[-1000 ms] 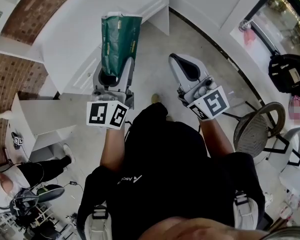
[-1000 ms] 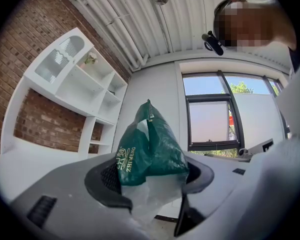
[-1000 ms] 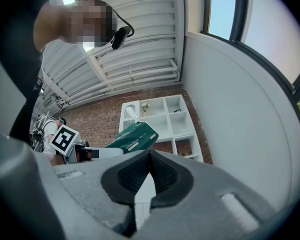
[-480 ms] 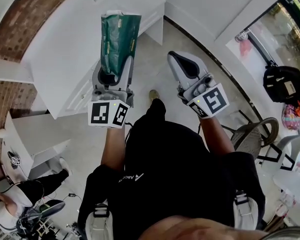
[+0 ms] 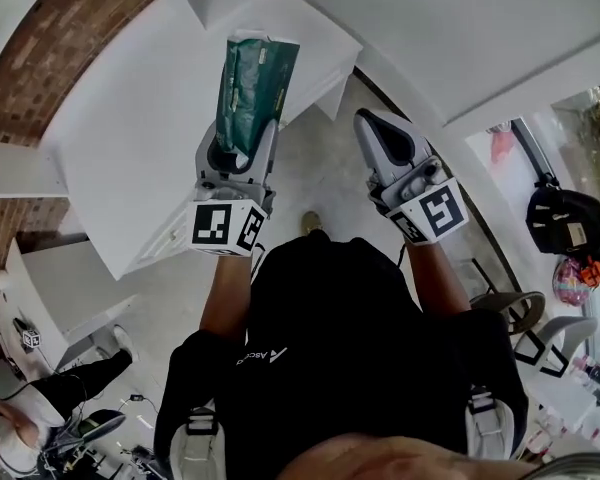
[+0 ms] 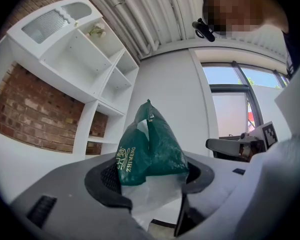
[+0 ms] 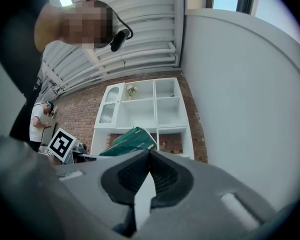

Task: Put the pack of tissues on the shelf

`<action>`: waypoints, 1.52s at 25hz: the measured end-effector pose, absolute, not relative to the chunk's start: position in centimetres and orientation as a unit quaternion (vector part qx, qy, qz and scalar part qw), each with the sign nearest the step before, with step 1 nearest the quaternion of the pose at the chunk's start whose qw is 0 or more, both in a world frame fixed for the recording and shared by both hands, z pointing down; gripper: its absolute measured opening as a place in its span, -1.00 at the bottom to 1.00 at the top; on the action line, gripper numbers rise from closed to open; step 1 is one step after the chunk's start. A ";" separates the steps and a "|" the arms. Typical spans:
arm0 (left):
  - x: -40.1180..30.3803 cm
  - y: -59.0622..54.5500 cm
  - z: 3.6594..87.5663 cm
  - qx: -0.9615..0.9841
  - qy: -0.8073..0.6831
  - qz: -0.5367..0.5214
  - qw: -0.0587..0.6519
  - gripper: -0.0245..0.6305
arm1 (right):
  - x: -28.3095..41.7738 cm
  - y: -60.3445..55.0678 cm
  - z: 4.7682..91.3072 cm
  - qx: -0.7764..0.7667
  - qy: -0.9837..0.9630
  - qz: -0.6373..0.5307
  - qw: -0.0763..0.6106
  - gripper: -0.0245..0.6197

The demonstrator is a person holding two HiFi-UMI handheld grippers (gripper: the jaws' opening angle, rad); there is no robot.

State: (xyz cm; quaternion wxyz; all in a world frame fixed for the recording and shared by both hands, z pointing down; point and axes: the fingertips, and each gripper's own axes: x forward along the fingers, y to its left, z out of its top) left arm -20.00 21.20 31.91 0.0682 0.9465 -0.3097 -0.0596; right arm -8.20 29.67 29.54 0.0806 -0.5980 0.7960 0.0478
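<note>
The pack of tissues (image 5: 255, 83) is a dark green plastic pack with a clear end, and it stands up out of my left gripper (image 5: 242, 143), which is shut on its lower end. In the left gripper view the pack (image 6: 151, 149) fills the gap between the jaws of the left gripper (image 6: 150, 181). The white shelf unit (image 6: 85, 69) with open compartments stands against a brick wall at the left. My right gripper (image 5: 385, 133) is held beside the left one, shut and empty. In the right gripper view the right gripper (image 7: 150, 156) points at the shelf unit (image 7: 145, 111), with the pack (image 7: 131, 140) at the left.
The white top of the shelf unit (image 5: 130, 118) lies under and left of the pack. Metal chairs (image 5: 525, 323) and a black bag (image 5: 568, 223) are at the right. Another person (image 5: 25, 433) sits at the bottom left. A small plant (image 6: 96, 30) sits in an upper compartment.
The person has come closer to the shelf unit. Both grippers have shifted slightly right, and the pack now hangs over the unit's white top. The grip has not changed.
</note>
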 end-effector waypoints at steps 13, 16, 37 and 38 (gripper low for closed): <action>-16.6 7.6 35.5 0.927 -0.363 -0.042 0.082 -0.17 | -4.8 14.4 31.6 -0.549 0.832 0.046 0.067 -0.92; -15.1 4.5 36.5 0.919 -0.384 -0.036 0.085 -0.17 | -3.1 10.3 32.1 -0.524 0.847 0.048 0.066 -0.92; -6.7 -13.7 44.1 0.807 -0.571 0.058 0.139 -0.17 | 10.6 -10.1 31.5 -0.371 0.925 0.009 0.077 -0.92; -6.8 -14.4 44.7 0.803 -0.576 0.064 0.141 -0.17 | 10.5 -10.5 31.7 -0.367 0.927 0.008 0.075 -0.92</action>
